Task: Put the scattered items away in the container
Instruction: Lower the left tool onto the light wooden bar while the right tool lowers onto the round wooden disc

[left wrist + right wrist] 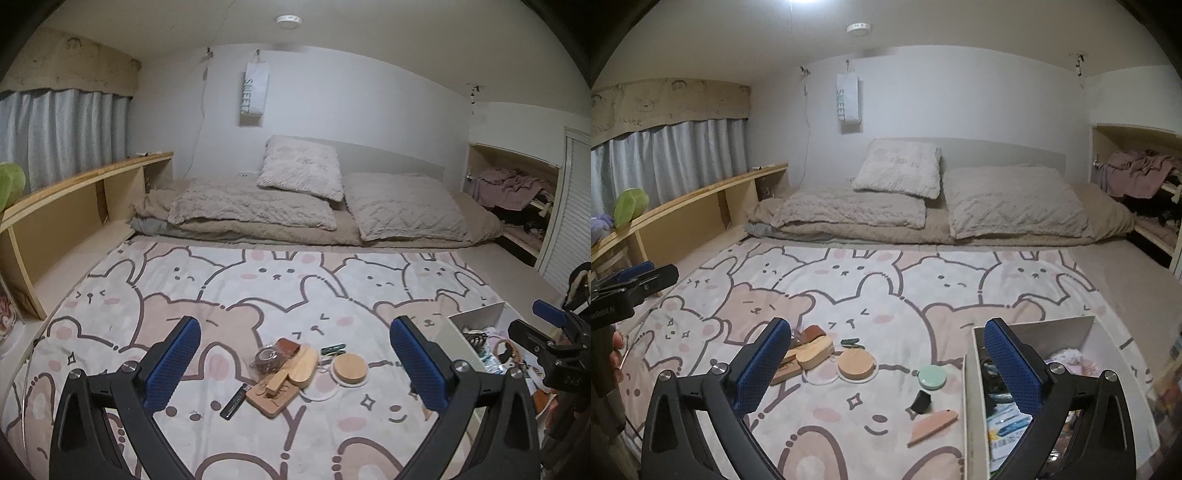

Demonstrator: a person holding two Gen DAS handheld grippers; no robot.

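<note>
I'm holding both tongs wide w/ nothing in them: left tongs (295, 362), right tongs (886, 365). Nearest my right tongs, a thin peach scraper (934, 421) is lying flat on the bed blanket (849, 295), stiff, light, prob. needing an edge pinch. Just behind it a small black clip (921, 401), then a mint round case (932, 376), smooth, maybe slippery, so I'm thinking rim grip. Farther left, a round wooden lid (855, 362) and wooden boards (284, 380) piled together, rigid; a clear glass-like jar (266, 359) looks fragile. The white container (975, 369) is sitting at right, already partly filled.
</note>
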